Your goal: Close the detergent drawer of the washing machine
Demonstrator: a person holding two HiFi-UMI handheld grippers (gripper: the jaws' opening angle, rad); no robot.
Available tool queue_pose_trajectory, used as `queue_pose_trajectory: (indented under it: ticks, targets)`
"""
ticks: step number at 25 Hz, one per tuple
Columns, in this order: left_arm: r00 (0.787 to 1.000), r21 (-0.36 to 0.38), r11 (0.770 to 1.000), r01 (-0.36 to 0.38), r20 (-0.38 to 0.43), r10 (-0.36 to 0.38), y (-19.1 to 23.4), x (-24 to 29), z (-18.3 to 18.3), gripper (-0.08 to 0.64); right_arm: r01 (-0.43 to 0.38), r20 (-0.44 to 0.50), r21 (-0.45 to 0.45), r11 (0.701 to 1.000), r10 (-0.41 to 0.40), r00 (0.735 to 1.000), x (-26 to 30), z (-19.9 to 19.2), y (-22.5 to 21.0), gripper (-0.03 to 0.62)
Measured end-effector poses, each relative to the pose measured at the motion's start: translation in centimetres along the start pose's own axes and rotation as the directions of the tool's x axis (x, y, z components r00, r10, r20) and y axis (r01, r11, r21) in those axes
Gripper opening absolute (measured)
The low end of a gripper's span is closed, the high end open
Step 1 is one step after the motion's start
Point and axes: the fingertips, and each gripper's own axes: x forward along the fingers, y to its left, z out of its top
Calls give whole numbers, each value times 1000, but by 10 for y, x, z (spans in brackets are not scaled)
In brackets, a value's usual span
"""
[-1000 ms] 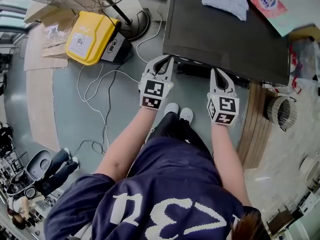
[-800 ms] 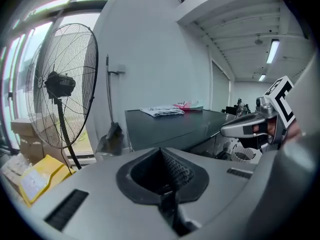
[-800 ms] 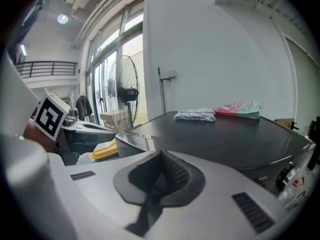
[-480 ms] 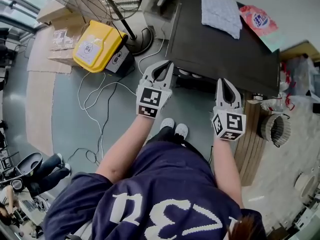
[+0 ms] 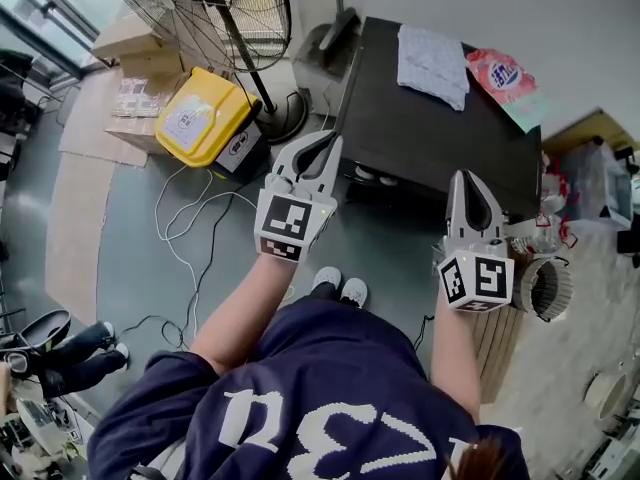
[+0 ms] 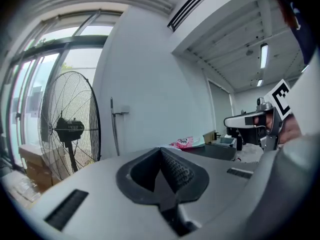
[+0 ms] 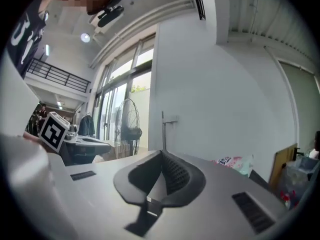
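From above, the washing machine (image 5: 430, 133) shows as a dark top; its front face and detergent drawer are hidden from this angle. My left gripper (image 5: 325, 146) is held up in front of the machine's left front corner, shut and empty. My right gripper (image 5: 468, 183) hovers at the right front edge, also shut with nothing in it. In the left gripper view the jaws (image 6: 161, 153) meet at the tip, pointing level at a white wall. The right gripper view shows its jaws (image 7: 162, 156) closed the same way.
A grey cloth (image 5: 432, 60) and a pink packet (image 5: 503, 76) lie on the machine's top. A standing fan (image 5: 215, 8) and a yellow case (image 5: 200, 116) are to the left, with cables (image 5: 185, 233) on the floor. A wire basket (image 5: 545, 288) sits at the right.
Both grippers have risen toward the head camera and look larger. They stay shut and empty. The view has shifted so more of the machine's top and the fan shows.
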Motion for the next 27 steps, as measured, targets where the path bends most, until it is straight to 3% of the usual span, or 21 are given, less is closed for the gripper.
queue_pose_trajectory:
  ticks: [10,15,27]
  targets:
    - [999,39,999,-16,43,15,-9,-26,34,20,-10,117,-28,1000,13,993,-36,59,8,15]
    - [993,31,999,-23,114,19,-14,-31,46,20,-9,126,-19,1000,11,992,-45,61,9,15]
    - [992,25,999,-25,120,22,-14,-47,45,20,15,100,-29,999,-12,995,-54,56,18,15]
